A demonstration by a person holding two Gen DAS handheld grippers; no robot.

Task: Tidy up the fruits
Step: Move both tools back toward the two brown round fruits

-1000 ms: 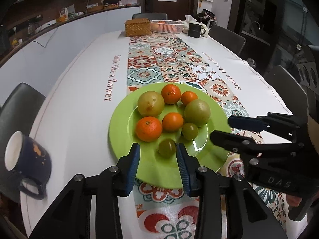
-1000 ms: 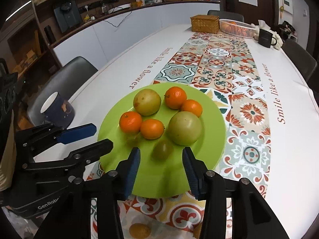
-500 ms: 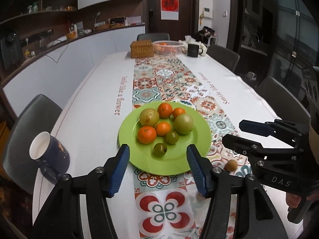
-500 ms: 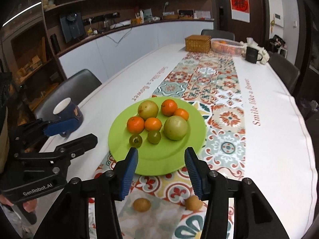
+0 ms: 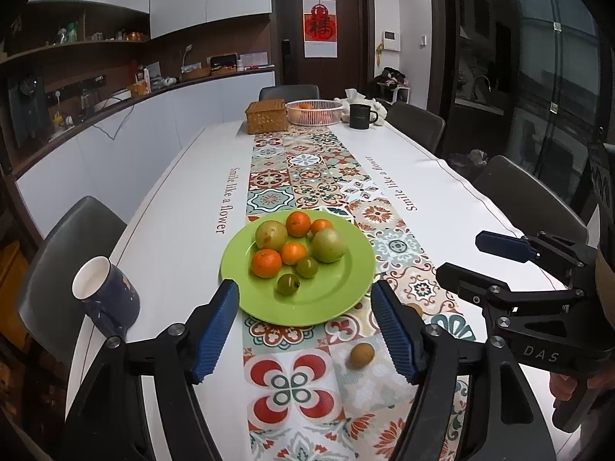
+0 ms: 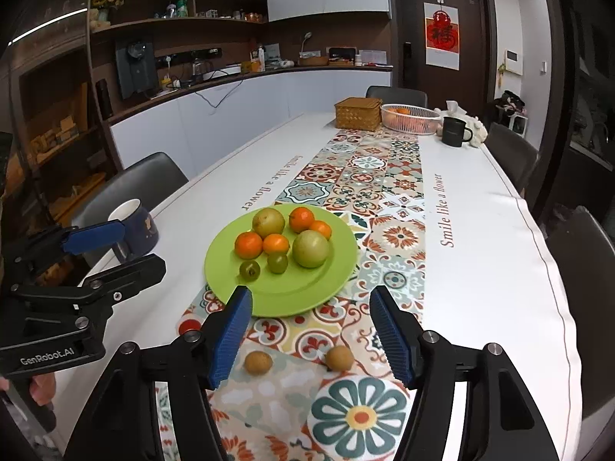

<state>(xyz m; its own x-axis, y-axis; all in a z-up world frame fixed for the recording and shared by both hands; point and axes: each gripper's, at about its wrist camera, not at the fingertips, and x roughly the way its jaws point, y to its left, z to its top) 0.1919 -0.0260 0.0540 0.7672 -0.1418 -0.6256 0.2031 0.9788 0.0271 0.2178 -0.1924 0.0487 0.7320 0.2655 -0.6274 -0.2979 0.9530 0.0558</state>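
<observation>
Resting on the green plate (image 6: 330, 288) mid-tabletop (image 6: 499, 269): eight fruits. Left to gather, by the look of it: two small brown fruits (image 6: 258, 362) on the runner. Hovering empty, jaws just spread wider: left tool (image 5: 303, 326) and right tool (image 6: 311, 332).

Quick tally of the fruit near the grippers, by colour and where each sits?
Orange mandarins on the green plate: 4
Large yellow-green round fruits on the plate: 2
Small dark green fruits on the plate: 2
Small brown fruits on the patterned runner: 2
Total: 10
</observation>
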